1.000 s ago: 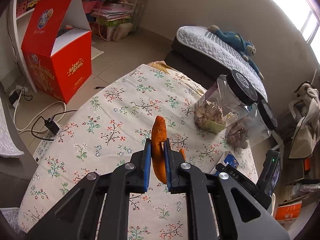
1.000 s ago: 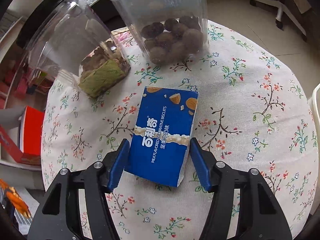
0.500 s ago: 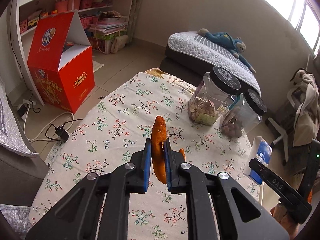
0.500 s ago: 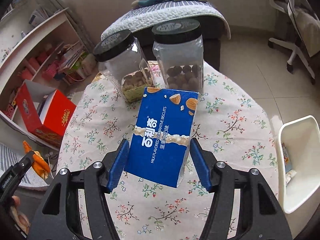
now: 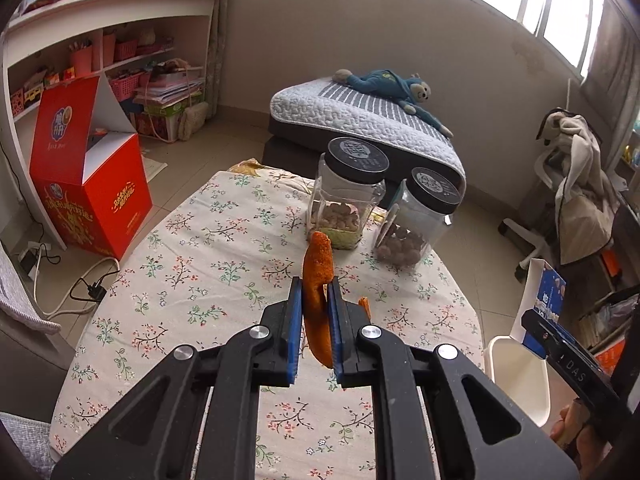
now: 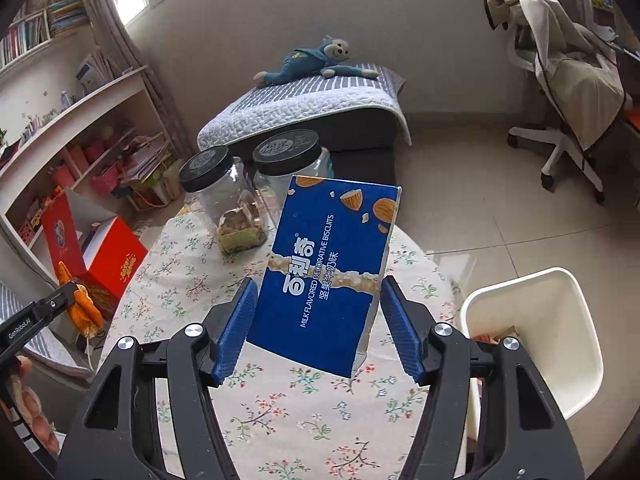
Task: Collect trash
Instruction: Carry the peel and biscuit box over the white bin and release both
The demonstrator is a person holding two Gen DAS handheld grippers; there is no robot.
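Note:
My left gripper [image 5: 315, 304] is shut on a curled strip of orange peel [image 5: 318, 276] and holds it above the floral tablecloth [image 5: 208, 264]. The same peel [image 6: 80, 300] shows at the left edge of the right wrist view. A blue biscuit box [image 6: 332, 272] hangs in the air between the blue pads of my right gripper [image 6: 318, 320], which is shut on it. In the left wrist view the box [image 5: 546, 304] is at the right, above a white bin [image 5: 516, 376]. The white bin [image 6: 536, 336] stands beside the table's right edge with some scraps inside.
Two clear jars with black lids [image 5: 348, 196] [image 5: 420, 220] stand at the table's far end. A red gift box [image 5: 88, 184] sits on the floor left of the table. Behind are a padded bench [image 5: 360, 120] with a plush toy and a draped chair [image 6: 568, 80].
Both grippers have risen and pulled back from the table. The biscuit box has come up off the cloth. The white bin has come into both views.

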